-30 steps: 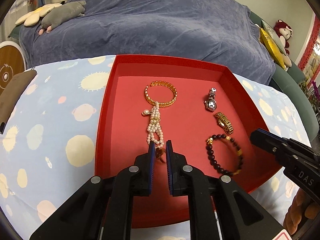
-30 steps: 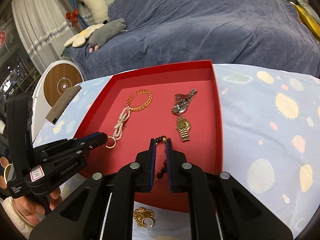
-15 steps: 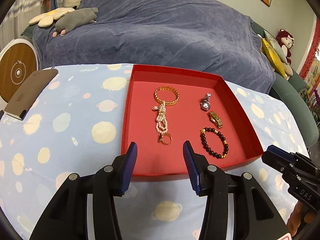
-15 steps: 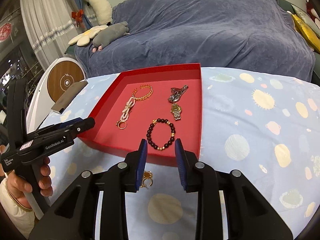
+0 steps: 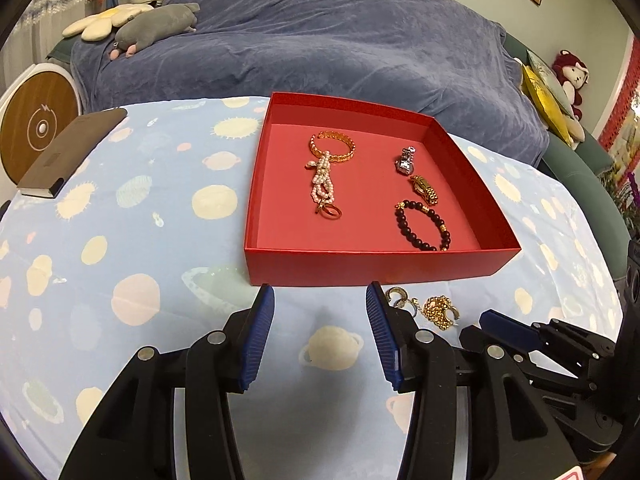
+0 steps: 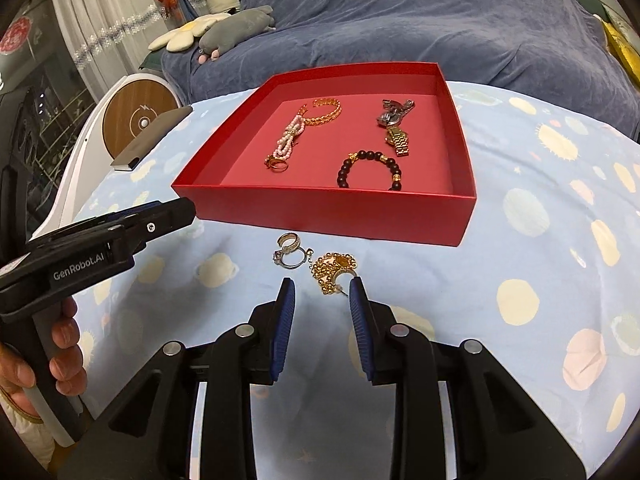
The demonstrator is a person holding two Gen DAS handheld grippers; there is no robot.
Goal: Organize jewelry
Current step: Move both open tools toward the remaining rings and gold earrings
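Nearest the cameras, both grippers hover above the cloth (image 5: 132, 240) with its planet and sun print. The left gripper (image 5: 320, 304) has its blue-padded jaws spread wide with nothing between them, above bare cloth in front of the red tray (image 5: 376, 266). The right gripper (image 6: 322, 286) also has its jaws apart and holds nothing; its tips sit just short of the gold earrings (image 6: 334, 270), a beaded cluster lying on the cloth. Just left of that cluster, in the right wrist view, lie the silver rings (image 6: 289, 250), small hoops touching one another, close to the tray's front wall. Both piles are outside the tray. Inside it, near the front, a gold ring (image 5: 330, 211) lies at the end of the pearl strand (image 5: 322, 184), and to the right is a dark bead bracelet (image 5: 424, 226). Further back, a gold watch (image 5: 424, 189) lies beside a silver watch (image 5: 406, 160), and a gold bangle (image 5: 333, 147) touches the top of the pearl strand. Left of the tray a brown notebook (image 5: 72, 152) lies on the cloth's edge. Beyond everything, a blue blanket (image 5: 320, 40) covers a sofa, with plush toys (image 5: 132, 26) on it.
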